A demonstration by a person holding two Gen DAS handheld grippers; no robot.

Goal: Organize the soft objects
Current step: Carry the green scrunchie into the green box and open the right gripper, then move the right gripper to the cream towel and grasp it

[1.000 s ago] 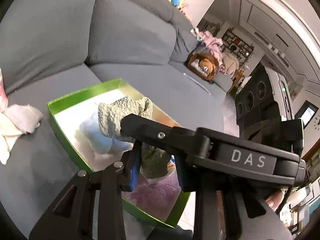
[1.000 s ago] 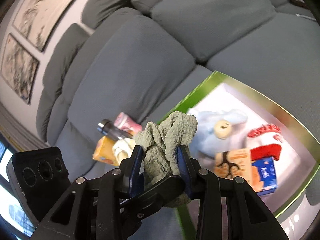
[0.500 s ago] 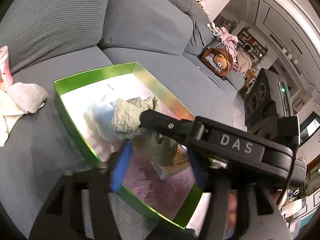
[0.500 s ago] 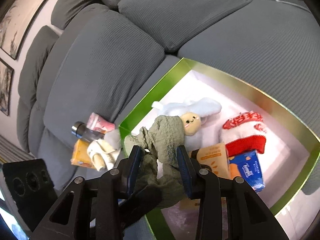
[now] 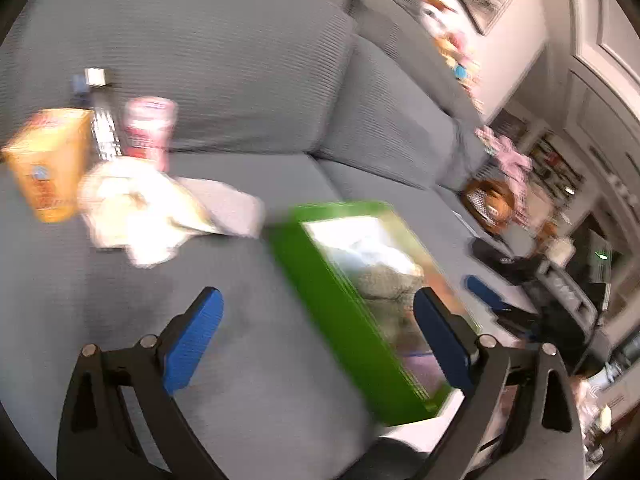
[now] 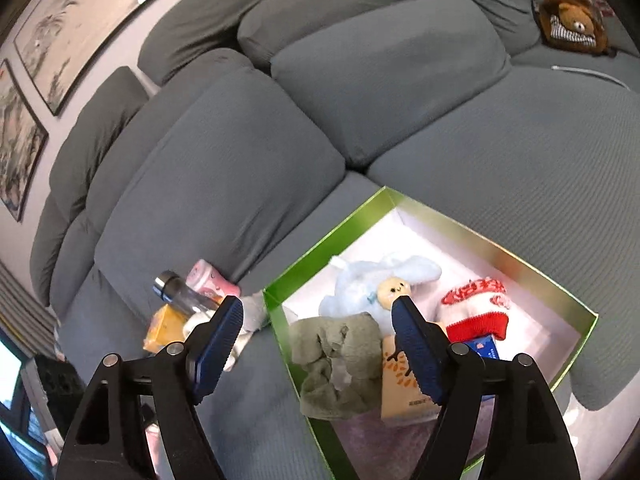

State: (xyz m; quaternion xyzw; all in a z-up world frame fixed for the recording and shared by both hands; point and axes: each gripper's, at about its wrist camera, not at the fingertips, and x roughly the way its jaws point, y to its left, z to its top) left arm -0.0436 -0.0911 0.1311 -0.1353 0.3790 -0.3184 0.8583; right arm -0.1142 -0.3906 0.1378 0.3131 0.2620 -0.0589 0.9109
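Observation:
A green box sits on the grey sofa seat. In it lie an olive-green cloth, a light blue plush doll, a red and white knit item and small cartons. My right gripper is open and empty above the cloth. My left gripper is open and empty over the seat by the box's left wall. A white and grey cloth pile lies on the seat to the left.
An orange carton, a clear bottle and a pink cup stand by the backrest behind the cloth pile. A brown teddy bear sits at the sofa's far end. The left wrist view is motion-blurred.
Both grippers opened and the olive-green cloth dropped into the box. My left gripper swung left, away from the box, toward the cloth pile. My right gripper rose.

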